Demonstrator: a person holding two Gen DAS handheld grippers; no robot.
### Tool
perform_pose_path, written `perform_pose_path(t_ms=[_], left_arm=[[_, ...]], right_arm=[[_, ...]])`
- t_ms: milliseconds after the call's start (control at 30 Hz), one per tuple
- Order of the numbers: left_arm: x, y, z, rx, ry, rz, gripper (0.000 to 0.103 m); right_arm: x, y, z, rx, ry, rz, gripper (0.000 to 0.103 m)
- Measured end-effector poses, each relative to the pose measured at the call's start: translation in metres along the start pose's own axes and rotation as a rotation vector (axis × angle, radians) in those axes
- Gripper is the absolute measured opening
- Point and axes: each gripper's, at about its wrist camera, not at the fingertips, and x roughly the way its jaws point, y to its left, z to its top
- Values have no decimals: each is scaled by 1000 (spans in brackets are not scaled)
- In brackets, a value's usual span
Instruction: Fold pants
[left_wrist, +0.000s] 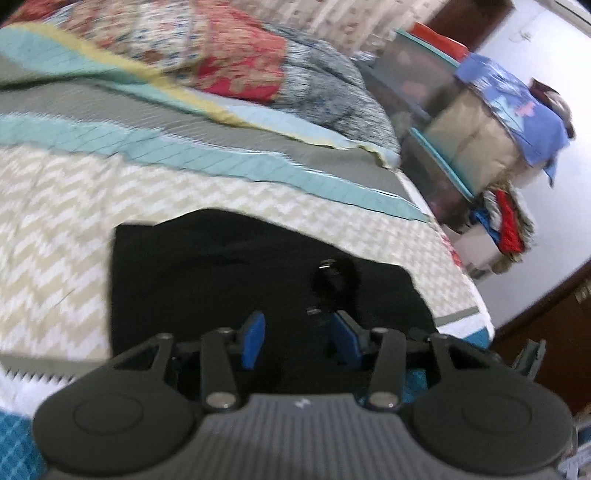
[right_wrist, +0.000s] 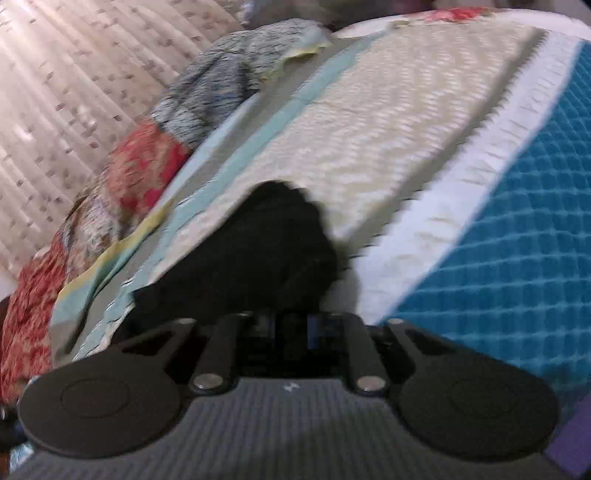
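The black pants (left_wrist: 207, 280) lie folded into a rough rectangle on the patterned bed cover (left_wrist: 55, 229). My left gripper (left_wrist: 299, 336) hovers over their near edge, open, its blue pads (left_wrist: 254, 341) apart with nothing between them. A small black strap or loop (left_wrist: 334, 282) sticks up from the pants just ahead of it. In the right wrist view the pants (right_wrist: 258, 251) bunch up dark right in front of my right gripper (right_wrist: 291, 328). Its fingers look close together on the black cloth, but blur and darkness hide the tips.
A floral quilt (left_wrist: 207, 48) and a grey fuzzy blanket (left_wrist: 325, 88) are heaped at the far end of the bed. Stacked storage boxes with bags and clothes (left_wrist: 476, 122) stand beyond the bed's right edge. A curtain (right_wrist: 55, 92) hangs on the left in the right wrist view.
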Motion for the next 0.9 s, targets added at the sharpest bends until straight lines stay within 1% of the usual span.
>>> perform_pose_path(t_ms=[33,67,167,200,233,300,333,400,467,500,533,567,633,667,700,733,767,800,833,900], left_arm=[[4,-11,7,26,7,-16,51],[7,-19,14,49,15,-33,53],[25,-53,35,126,43,-96,71],[34,-65,42,148,55,-101,85],[41,-73,46,156,67,-98,90],[54,-89,52,173,93,-108,91],[61,-97,54,198,109,-118,93],[72,-110,52,262,126,-96,93],[84,-122,46,338,142,-53,81],[90,-126,42,387,162,-33,50],[95,-130,39,426,180,-1,22],[96,-129,39,436,184,17,20],[86,-113,50,354,142,-7,18],[77,-102,58,293,115,-15,18],[65,-86,69,203,83,-28,18],[55,-70,75,130,61,-51,18],[45,-54,78,68,38,-71,18],[33,-37,79,12,14,-81,18],[23,-21,77,-33,-4,-86,18],[6,13,67,-133,-23,-92,18]], right_arm=[[-5,19,-3,-83,-13,6,17],[-12,44,-10,-196,-30,16,17],[-25,100,-31,-411,-62,85,16],[-29,114,-39,-477,-71,99,16],[-31,129,-50,-554,-82,105,16],[-32,146,-65,-670,-93,109,16],[-33,152,-73,-718,-94,113,16],[-33,160,-84,-779,-87,122,16],[-27,166,-83,-816,-82,131,16],[-27,167,-84,-837,-83,135,16],[-28,170,-86,-862,-88,137,16],[-30,168,-87,-876,-98,135,16],[-31,170,-85,-890,-113,135,16],[-32,169,-83,-883,-122,137,16],[-34,168,-83,-877,-133,138,18],[-34,168,-82,-868,-148,140,21],[-36,167,-81,-855,-164,150,22],[-37,166,-81,-844,-173,163,30],[-39,165,-81,-837,-176,182,43],[-35,167,-86,-858,-176,198,52]])
